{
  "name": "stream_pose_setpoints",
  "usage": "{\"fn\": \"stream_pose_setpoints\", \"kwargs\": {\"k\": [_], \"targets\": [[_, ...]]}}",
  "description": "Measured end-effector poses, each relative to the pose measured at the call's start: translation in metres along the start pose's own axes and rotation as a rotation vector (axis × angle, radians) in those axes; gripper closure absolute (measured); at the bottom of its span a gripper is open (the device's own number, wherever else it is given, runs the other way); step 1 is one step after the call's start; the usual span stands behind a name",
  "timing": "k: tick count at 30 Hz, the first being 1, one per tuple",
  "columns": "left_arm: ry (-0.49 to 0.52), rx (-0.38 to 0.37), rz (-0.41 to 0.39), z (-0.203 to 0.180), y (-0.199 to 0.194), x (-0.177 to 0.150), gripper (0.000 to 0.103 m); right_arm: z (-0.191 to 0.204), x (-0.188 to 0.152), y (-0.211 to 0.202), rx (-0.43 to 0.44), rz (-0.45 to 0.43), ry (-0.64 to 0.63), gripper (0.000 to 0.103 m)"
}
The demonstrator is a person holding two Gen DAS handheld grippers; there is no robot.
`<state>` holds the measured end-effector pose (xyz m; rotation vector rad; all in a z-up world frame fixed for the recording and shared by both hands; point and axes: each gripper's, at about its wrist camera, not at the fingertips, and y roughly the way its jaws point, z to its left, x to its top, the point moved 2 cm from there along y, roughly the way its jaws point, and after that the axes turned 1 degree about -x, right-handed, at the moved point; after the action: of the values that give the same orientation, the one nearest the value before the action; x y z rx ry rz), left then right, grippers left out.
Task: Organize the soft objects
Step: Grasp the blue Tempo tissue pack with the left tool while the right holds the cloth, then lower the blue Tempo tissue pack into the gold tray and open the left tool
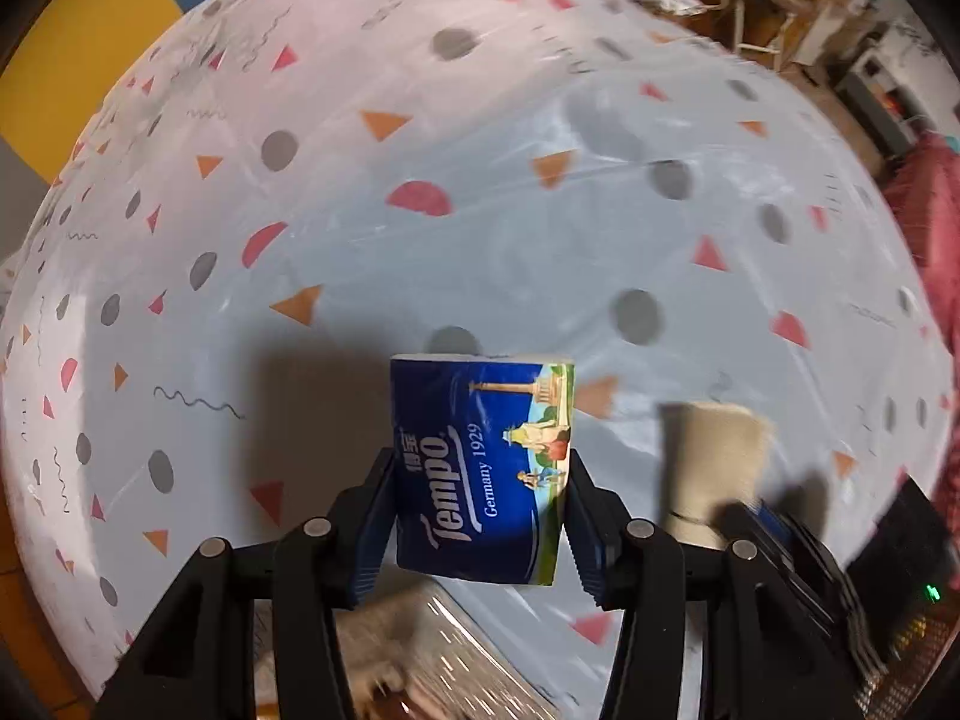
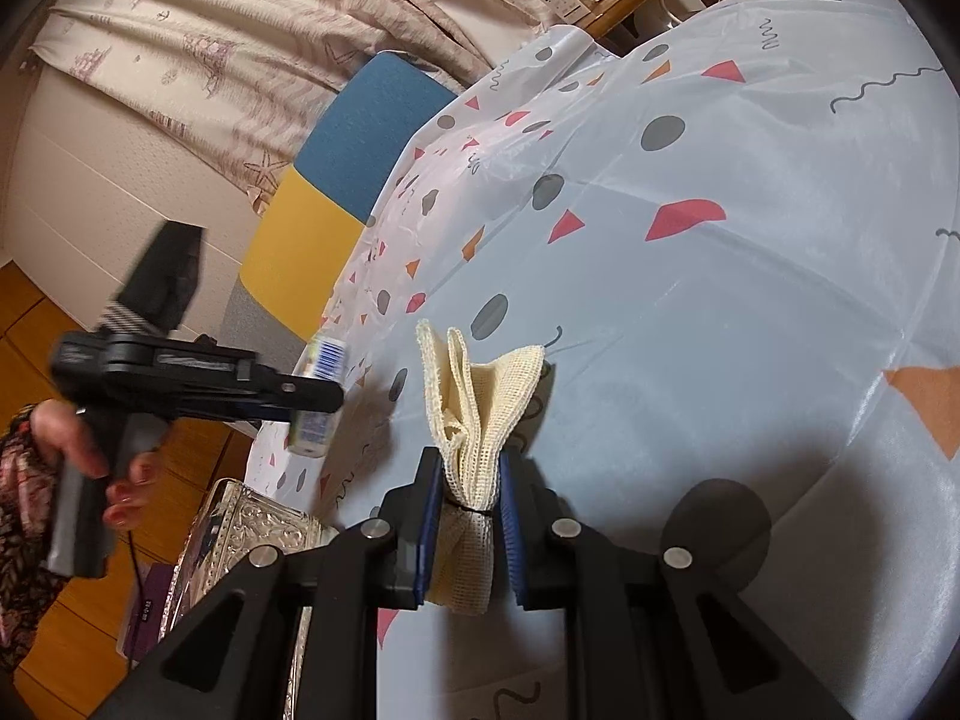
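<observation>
Between left tool (image 1: 480, 516) pads: tissue pack (image 1: 486, 468), clamped above tablecloth (image 1: 480, 210).

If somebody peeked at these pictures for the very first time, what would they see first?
Probably the bright blue tissue pack, pinched in the left claw above the tablecloth with its dots and triangles. Next, the cream mesh cloth sticking up like a fan from the right claw. Beside the table's edge, at lower left, sits a shiny patterned box.
</observation>
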<state>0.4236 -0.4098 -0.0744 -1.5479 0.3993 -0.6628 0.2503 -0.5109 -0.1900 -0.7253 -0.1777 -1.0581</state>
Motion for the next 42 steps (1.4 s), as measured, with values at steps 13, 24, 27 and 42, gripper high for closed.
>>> {"fn": "stream_pose_setpoints", "kwargs": {"k": [13, 24, 27, 42], "targets": [[0.016, -0.149, -0.189, 0.017, -0.110, -0.106, 0.051, 0.002, 0.001, 0.002, -0.037, 0.009, -0.018, 0.087], [-0.113, -0.201, -0.344, 0.120, -0.165, -0.198, 0.051, 0.004, 0.000, 0.003, -0.071, 0.012, -0.032, 0.087], [-0.170, -0.144, -0.383, 0.155, -0.169, -0.229, 0.051, 0.005, 0.001, 0.003, -0.075, 0.012, -0.033, 0.087], [-0.440, 0.034, -0.218, 0.289, -0.033, -0.313, 0.051, 0.006, 0.000, 0.003, -0.086, 0.010, -0.029, 0.087]]}}
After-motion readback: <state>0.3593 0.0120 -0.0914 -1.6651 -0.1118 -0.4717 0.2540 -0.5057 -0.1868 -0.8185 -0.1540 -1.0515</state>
